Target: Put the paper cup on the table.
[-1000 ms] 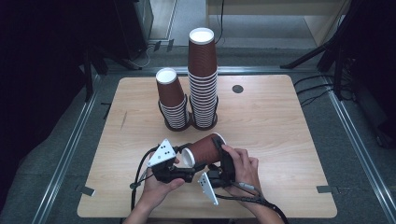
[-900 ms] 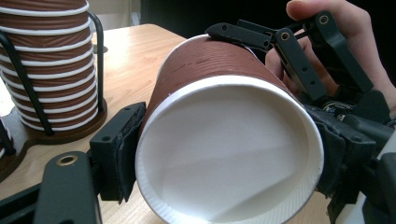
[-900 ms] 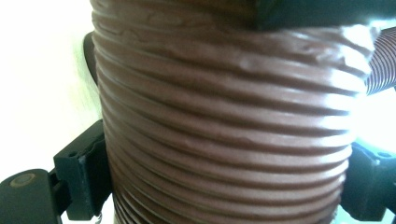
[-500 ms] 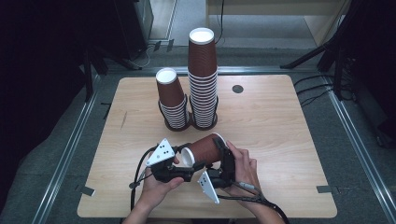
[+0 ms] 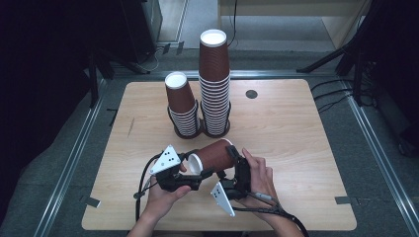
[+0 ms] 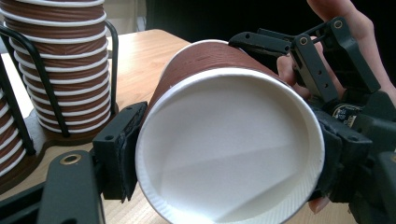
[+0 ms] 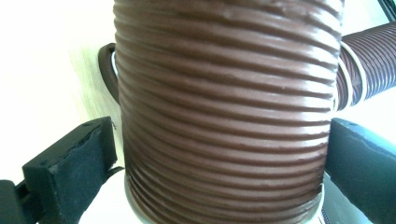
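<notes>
Cup (image 5: 213, 156) held sideways, low centre of frame: left gripper (image 5: 190, 173) jaws pinch its rim, right gripper (image 5: 237, 170) jaws clamp its body. Risk: opposed squeezing crushes the paper wall.

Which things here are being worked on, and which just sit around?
In use: brown paper cup, on its side between left gripper and right gripper.
Sitting about: short cup stack, tall cup stack, black rack, table.
</notes>
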{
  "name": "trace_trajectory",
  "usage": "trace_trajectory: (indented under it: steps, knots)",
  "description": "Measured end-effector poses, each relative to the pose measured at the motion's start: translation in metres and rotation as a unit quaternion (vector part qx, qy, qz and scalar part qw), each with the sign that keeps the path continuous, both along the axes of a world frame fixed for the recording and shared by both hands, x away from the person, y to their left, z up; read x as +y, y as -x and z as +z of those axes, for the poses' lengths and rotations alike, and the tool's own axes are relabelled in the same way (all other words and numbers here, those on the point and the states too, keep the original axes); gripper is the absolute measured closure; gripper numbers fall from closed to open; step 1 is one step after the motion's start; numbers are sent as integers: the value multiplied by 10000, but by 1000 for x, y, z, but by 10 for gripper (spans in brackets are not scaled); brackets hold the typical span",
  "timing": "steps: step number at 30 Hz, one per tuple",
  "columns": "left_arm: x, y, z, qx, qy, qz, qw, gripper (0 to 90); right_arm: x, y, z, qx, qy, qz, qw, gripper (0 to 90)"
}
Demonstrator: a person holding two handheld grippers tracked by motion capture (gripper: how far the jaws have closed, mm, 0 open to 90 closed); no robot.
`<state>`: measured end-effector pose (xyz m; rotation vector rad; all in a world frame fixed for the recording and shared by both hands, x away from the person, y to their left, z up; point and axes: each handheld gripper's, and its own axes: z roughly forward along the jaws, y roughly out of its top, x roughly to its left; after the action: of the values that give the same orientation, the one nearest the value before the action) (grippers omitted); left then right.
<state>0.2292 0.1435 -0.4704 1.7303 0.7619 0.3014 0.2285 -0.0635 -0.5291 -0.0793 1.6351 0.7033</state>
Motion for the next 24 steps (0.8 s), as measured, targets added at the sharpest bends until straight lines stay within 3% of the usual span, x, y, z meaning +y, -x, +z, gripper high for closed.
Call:
trace_trajectory:
  steps: [24]
  knots:
    - [24,-5,5,-46,225,363,9991,232,-5,4,2,-32,87,44,9999,0]
